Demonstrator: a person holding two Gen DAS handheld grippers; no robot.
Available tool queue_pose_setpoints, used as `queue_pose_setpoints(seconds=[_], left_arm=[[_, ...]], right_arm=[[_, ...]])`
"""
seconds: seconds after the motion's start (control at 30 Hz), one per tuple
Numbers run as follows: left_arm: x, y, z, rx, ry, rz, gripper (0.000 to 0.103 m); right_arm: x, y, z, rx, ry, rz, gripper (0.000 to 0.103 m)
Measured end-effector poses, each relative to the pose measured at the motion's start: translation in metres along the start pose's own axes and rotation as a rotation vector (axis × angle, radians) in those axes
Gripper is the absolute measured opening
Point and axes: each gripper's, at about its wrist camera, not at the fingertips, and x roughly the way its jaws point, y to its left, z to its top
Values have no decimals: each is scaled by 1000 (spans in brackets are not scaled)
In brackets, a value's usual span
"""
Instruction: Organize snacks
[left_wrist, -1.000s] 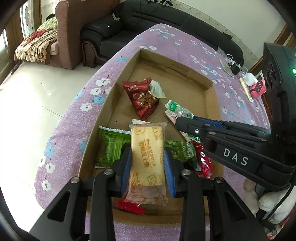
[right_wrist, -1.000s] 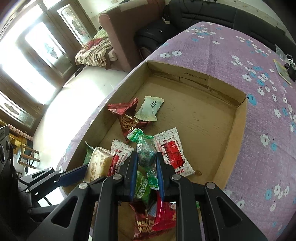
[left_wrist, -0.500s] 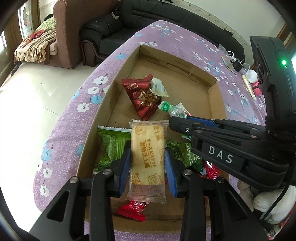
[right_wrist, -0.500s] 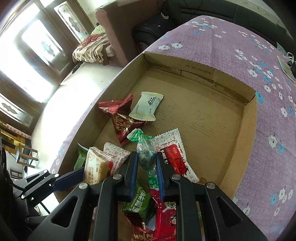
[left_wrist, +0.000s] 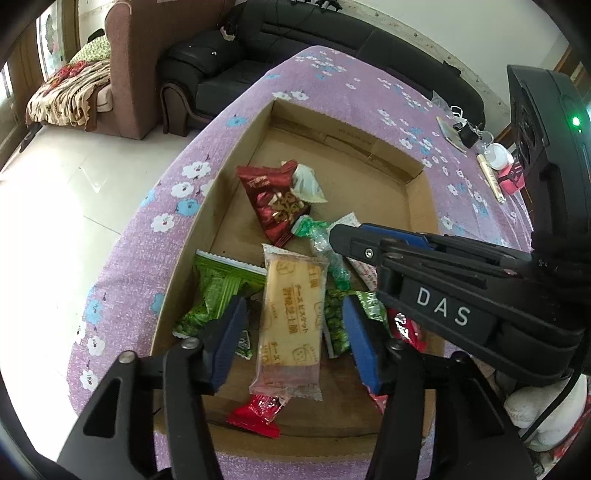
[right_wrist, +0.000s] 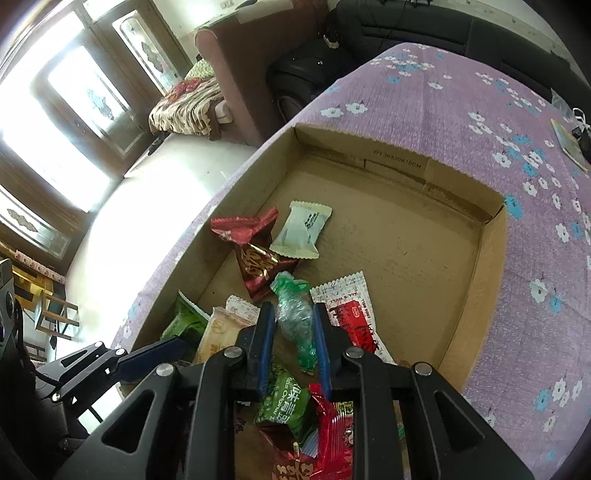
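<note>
A shallow cardboard box (left_wrist: 343, 136) on the purple table holds a pile of wrapped snacks at its near end. My left gripper (left_wrist: 293, 310) hangs over the pile with its jaws opening. A yellow biscuit packet (left_wrist: 291, 325) lies between them with a gap on each side. My right gripper (right_wrist: 293, 312) is shut on a green twisted candy (right_wrist: 291, 295) just above the pile, and its jaws are starting to open. In the left wrist view that right gripper (left_wrist: 340, 236) reaches in from the right. A dark red packet (right_wrist: 258, 266) and a white packet (right_wrist: 303, 229) lie farther in.
A green packet (left_wrist: 218, 288), a small red candy (left_wrist: 258, 410) and a red-and-white stick packet (right_wrist: 354, 314) lie in the pile. The far half of the box floor (right_wrist: 399, 240) is bare. Keys and small items (left_wrist: 465, 129) sit at the table's far right. The table edge and floor (left_wrist: 55, 221) are left.
The left jaws have spread away from the yellow biscuit packet, which now rests on the pile. The right gripper keeps the green candy and has barely moved.
</note>
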Motion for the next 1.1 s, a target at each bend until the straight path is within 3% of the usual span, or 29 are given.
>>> queue_pose_setpoints(seconds=[0.17, 0.33, 0.73, 0.93, 1.1], left_arm=[[-8, -5, 0, 1, -8, 46, 72], [-18, -11, 0, 6, -38, 41, 75], [-42, -47, -13, 71, -110, 111, 77], [-64, -74, -26, 42, -181, 172, 79], [-80, -108, -40, 32, -241, 220, 79]], right_arm=[[-10, -3, -4, 21, -24, -4, 20], [-23, -5, -12, 38, -49, -14, 20], [-58, -41, -38, 124, -101, -29, 23], [-83, -56, -58, 101, -128, -7, 33], [-113, -78, -83, 93, -150, 7, 34]])
